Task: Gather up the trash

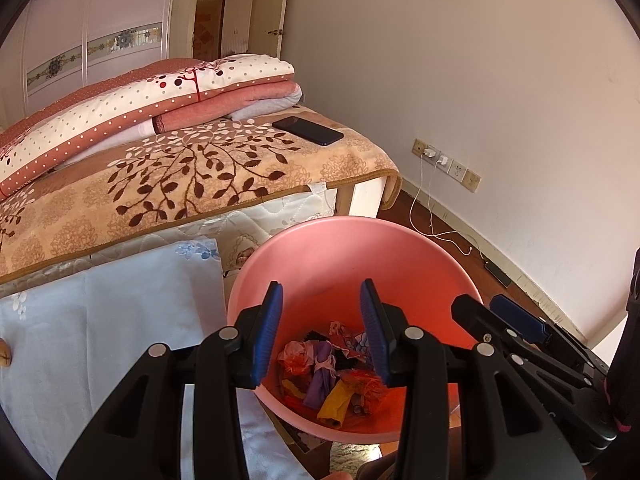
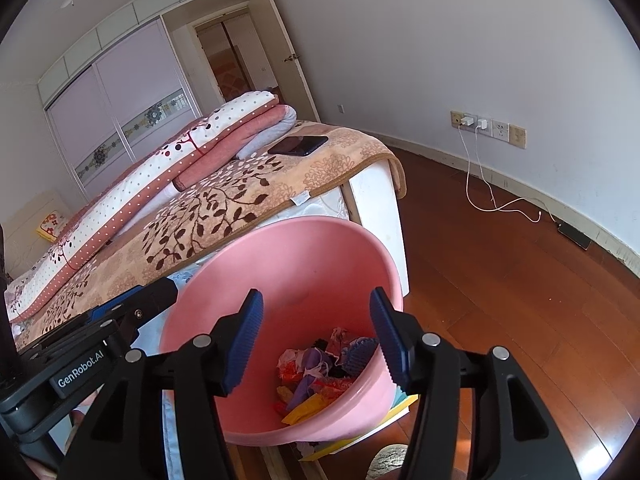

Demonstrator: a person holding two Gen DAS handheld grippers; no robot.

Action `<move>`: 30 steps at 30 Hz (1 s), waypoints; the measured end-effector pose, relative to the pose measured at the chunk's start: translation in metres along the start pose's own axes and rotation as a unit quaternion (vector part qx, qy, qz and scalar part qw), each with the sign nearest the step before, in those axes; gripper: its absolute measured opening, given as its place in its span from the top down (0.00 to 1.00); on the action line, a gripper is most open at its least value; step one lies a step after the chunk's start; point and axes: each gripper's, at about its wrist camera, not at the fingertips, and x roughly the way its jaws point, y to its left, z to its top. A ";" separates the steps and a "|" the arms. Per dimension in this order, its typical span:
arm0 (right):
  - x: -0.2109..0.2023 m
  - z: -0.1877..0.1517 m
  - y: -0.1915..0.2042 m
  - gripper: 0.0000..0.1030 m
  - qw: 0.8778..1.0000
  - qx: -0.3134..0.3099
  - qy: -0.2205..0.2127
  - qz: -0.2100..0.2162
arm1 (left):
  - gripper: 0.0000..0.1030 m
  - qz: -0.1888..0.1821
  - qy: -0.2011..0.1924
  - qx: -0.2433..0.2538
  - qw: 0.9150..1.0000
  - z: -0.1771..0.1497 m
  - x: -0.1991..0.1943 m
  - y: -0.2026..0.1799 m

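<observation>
Scraps lie heaped at the bottom of the pink basin, straight ahead and below both empty, wide-open tongs: left, right, equally near.

Right gripper, fingers apart, over pink basin of colourful scraps beside bed.

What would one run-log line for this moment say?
left gripper: open, empty | right gripper: open, empty | pink basin: holds colourful scraps
</observation>
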 end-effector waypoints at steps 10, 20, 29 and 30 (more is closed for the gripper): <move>-0.030 -0.005 0.016 0.43 0.999 -0.036 -0.022 0.002 | 0.61 0.006 -0.023 0.003 1.000 0.002 -0.027 -0.002; -0.061 -0.013 0.036 0.35 0.995 -0.083 -0.046 -0.012 | 0.61 -0.002 -0.047 0.003 0.999 0.003 -0.055 -0.003; -0.083 -0.019 0.046 0.30 0.992 -0.103 -0.061 -0.028 | 0.61 -0.006 -0.066 0.002 0.998 0.000 -0.079 -0.003; -0.085 -0.020 0.047 0.29 0.992 -0.103 -0.062 -0.028 | 0.61 -0.006 -0.068 0.001 0.998 0.000 -0.082 -0.002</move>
